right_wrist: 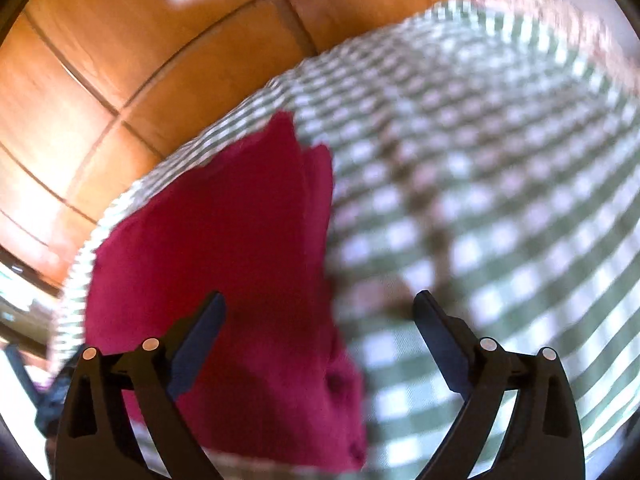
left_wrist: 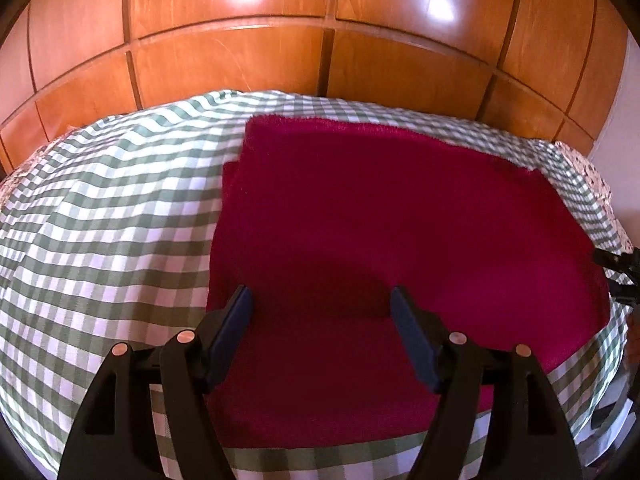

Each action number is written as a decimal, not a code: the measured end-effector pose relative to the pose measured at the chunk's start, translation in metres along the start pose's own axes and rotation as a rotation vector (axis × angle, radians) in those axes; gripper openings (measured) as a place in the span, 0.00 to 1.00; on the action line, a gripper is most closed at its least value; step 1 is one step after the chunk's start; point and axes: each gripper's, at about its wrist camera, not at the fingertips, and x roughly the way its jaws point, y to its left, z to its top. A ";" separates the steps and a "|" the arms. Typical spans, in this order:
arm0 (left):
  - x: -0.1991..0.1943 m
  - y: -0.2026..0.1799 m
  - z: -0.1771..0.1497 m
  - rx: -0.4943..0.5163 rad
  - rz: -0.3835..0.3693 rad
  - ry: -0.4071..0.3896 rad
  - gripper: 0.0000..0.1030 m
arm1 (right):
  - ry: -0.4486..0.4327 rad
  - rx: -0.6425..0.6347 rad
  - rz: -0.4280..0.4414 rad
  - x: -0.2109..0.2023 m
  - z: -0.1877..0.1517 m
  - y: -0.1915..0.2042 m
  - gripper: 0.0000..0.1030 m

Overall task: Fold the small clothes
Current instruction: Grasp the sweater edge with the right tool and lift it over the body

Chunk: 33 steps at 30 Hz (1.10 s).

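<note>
Looking down along my two grippers, I see a counter covered by a green-and-white checked cloth [left_wrist: 100, 216], with a wall of glossy orange-brown wooden panels [left_wrist: 240, 60] rising behind it. A dark red fleecy cloth [left_wrist: 380, 220] lies spread flat on the checks, folded over so that a second layer peeks out along one edge. My left gripper [left_wrist: 322, 300] hangs over the near part of the red cloth, its jaws wide apart with nothing between them. My right gripper [right_wrist: 320, 304] sits at the cloth's side edge, jaws spread wide and empty: one finger over the red fabric, the other over bare checks. The right view is blurred.
</note>
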 end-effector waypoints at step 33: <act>-0.054 0.132 0.001 -0.430 -0.402 -0.045 0.62 | 0.127 -0.590 0.335 0.053 -0.042 0.308 0.23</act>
